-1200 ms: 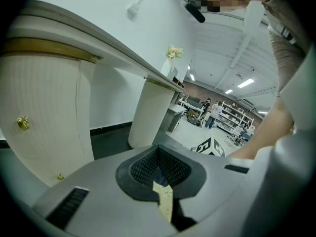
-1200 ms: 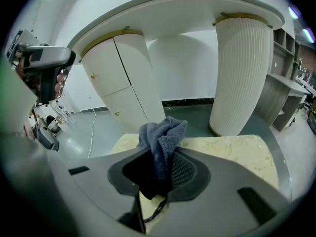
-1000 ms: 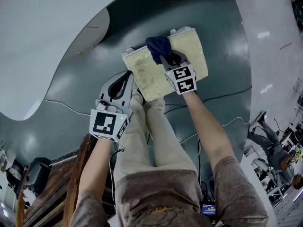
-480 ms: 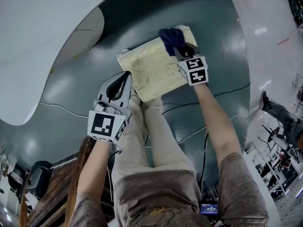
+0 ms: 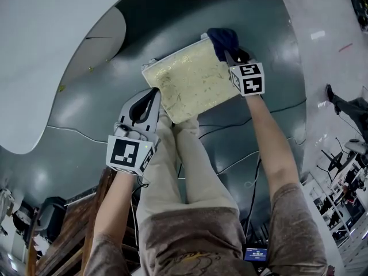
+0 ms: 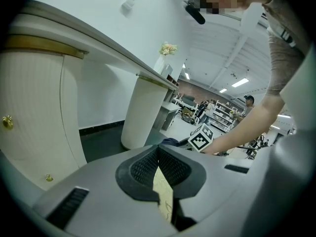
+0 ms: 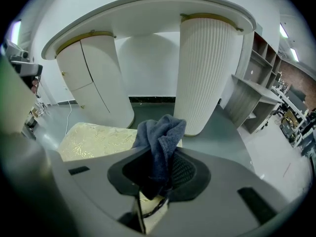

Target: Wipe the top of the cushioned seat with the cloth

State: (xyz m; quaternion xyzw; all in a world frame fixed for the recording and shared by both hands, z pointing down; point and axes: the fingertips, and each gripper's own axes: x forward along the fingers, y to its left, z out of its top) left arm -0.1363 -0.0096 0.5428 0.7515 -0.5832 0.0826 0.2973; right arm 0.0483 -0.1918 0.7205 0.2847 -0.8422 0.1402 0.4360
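at cushioned seat (image 5: pixel 190 82) far corner, right tool (image 5: pixel 232 53) clamps cloth (image 5: pixel 223 39); left tool (image 5: pixel 153 92) closed, empty; white pedestal (image 7: pixel 207 68) behind.

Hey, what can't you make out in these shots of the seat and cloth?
- Corner of the seat under the cloth: head view, covered by cloth and right hand-held gripper.
- The seat's underside: head view, hidden beneath its top.
- Most of the seat: left gripper view, blocked by the left hand-held gripper; only a sliver shows.

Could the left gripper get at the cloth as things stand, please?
Likely yes, with a stretch: only bare seat lies between. But the cloth is clamped in the right gripper at the far corner, and the left gripper is shut.
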